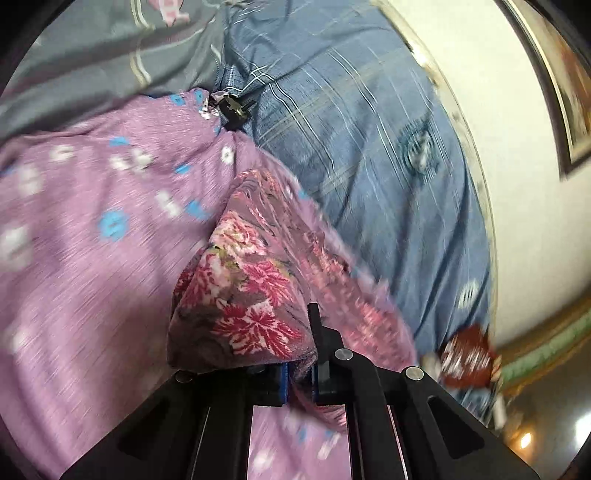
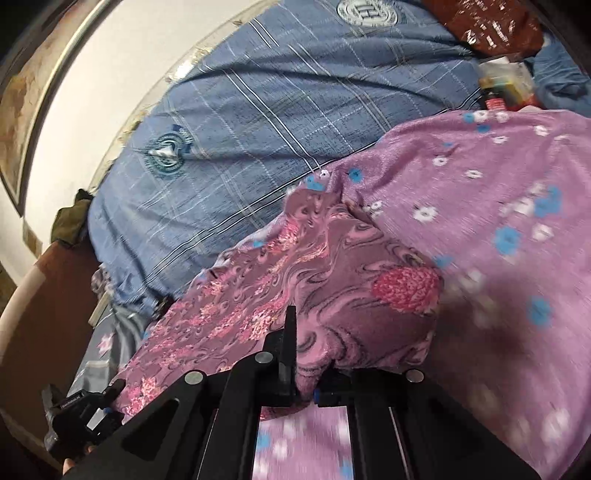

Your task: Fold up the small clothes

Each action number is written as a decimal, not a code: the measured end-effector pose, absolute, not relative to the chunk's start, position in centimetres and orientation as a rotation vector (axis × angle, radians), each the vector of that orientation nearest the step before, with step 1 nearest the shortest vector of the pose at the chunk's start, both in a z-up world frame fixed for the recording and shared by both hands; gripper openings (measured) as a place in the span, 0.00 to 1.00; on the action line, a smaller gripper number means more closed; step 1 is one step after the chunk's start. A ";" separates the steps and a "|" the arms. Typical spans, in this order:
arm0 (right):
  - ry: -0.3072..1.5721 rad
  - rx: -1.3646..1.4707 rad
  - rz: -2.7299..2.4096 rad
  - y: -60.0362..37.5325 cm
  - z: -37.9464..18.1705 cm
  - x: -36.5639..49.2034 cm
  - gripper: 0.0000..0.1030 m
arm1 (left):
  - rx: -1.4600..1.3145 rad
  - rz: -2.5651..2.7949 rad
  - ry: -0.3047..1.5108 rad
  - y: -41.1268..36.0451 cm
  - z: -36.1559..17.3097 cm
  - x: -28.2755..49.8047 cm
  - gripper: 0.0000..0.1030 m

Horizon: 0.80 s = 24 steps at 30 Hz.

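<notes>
A small mauve garment (image 1: 251, 295) with red and pink flowers hangs between both grippers above a lilac sheet (image 1: 92, 221). In the left wrist view my left gripper (image 1: 299, 376) is shut on one bunched corner of it; cloth drapes over the left finger and only the right finger (image 1: 316, 332) shows clearly. In the right wrist view my right gripper (image 2: 308, 384) is shut on another corner of the same garment (image 2: 332, 280), which stretches down-left to the left gripper (image 2: 110, 391). The views are blurred by motion.
The lilac sheet (image 2: 498, 221) with blue and white flowers lies over a blue checked quilt (image 2: 258, 110). A white wall (image 1: 480, 110) borders the bed. A red-brown packet (image 2: 491, 26) and small boxes (image 2: 506, 85) lie on the quilt. A grey sheet (image 1: 92, 48) lies beyond.
</notes>
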State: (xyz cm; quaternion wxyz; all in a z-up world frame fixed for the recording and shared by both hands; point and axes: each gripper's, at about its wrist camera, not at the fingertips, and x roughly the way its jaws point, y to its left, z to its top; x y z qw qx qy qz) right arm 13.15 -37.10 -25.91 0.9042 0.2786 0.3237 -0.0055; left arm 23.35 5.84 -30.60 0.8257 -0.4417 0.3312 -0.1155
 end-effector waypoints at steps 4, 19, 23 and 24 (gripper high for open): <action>0.798 0.570 0.000 -36.9 -28.1 8.2 0.05 | -0.888 -0.180 0.819 6.5 -33.0 17.8 0.08; 0.840 0.522 -0.089 -38.3 -25.2 4.5 0.30 | -1.085 -0.165 0.859 10.2 -36.5 15.8 0.36; 0.903 0.499 0.072 -33.1 -27.2 8.0 0.20 | -1.018 -0.176 0.831 9.7 -36.4 16.1 0.21; 0.919 0.492 0.104 -31.6 -27.9 9.0 0.18 | -1.012 -0.178 0.830 9.4 -36.5 16.2 0.14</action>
